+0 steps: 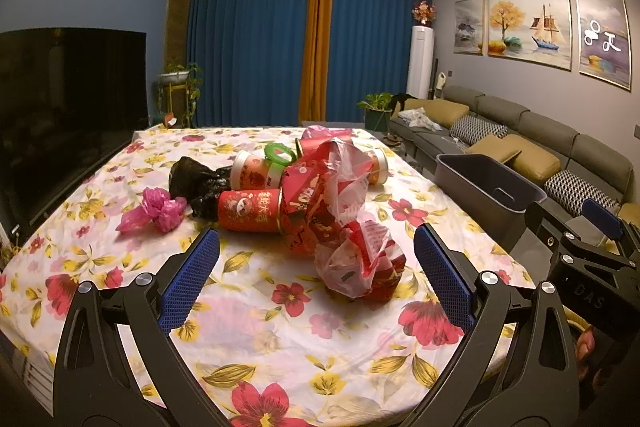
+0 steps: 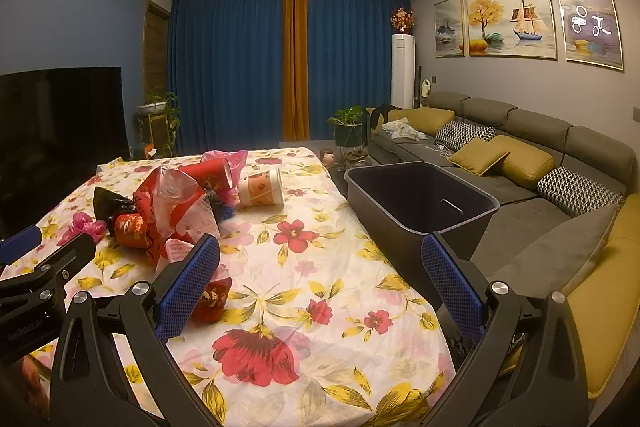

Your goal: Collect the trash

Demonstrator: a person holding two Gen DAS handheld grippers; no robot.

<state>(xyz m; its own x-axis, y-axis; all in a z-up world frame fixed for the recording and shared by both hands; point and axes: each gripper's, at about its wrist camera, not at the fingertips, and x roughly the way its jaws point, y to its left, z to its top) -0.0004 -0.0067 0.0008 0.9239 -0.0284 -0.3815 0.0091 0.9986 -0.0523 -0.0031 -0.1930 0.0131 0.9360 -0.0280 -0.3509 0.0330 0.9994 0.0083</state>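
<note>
The left claw (image 1: 316, 275) is spread wide and empty, its blue, mesh-textured pads low in the frame on either side of a crumpled bag (image 1: 360, 265) of clear and red film lying on the table (image 1: 280, 339). The right claw (image 2: 320, 283) is also spread and holds nothing; it hovers over bare cloth at lower centre of its view, with the bin (image 2: 420, 203) just beyond its right pad.

Judging by the bin, the task has barely begun: what shows of its dark, smooth plastic inside looks empty, and it sits at the table's right edge, centre right of both views.

All the trash is on the table in a loose heap at frame centre in the left view. There is a red paper cup (image 1: 250, 209) on its side, a pale cup (image 1: 252, 175) behind it, another cup (image 1: 378, 167) further right, a green ring (image 1: 280, 151), a glossy black bag (image 1: 196, 187), a scrunched pink bag (image 1: 160, 213) at left, and red printed wrappers (image 1: 320, 195) tangled with thin film.

The table is covered by a soft white cloth printed with red flowers and yellow leaves.
</note>
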